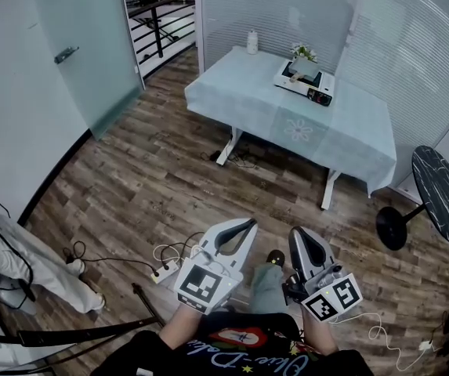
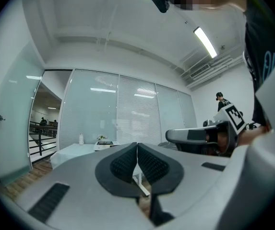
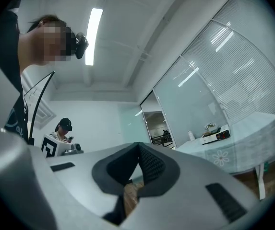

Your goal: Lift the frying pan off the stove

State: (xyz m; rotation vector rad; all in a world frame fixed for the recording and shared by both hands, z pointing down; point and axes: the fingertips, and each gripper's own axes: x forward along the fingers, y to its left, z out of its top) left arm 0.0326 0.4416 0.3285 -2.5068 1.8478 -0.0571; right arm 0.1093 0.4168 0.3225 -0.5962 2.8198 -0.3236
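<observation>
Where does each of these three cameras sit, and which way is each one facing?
Head view: on the person's head, facing steeply down at the wooden floor, the left gripper, the right gripper and their black shirt.
Left gripper view: on the left gripper, facing along its shut jaws towards the table; right gripper and shirt at right.
Right gripper view: on the right gripper, facing along its shut jaws, tilted upward; shirt at left.
Shared: all three show the table with the stove.

Wood-plank floor (image 1: 146,178), frosted glass walls (image 1: 287,6) with blinds, a cloth-covered desk (image 1: 349,131), and a round black side table (image 1: 441,193).
</observation>
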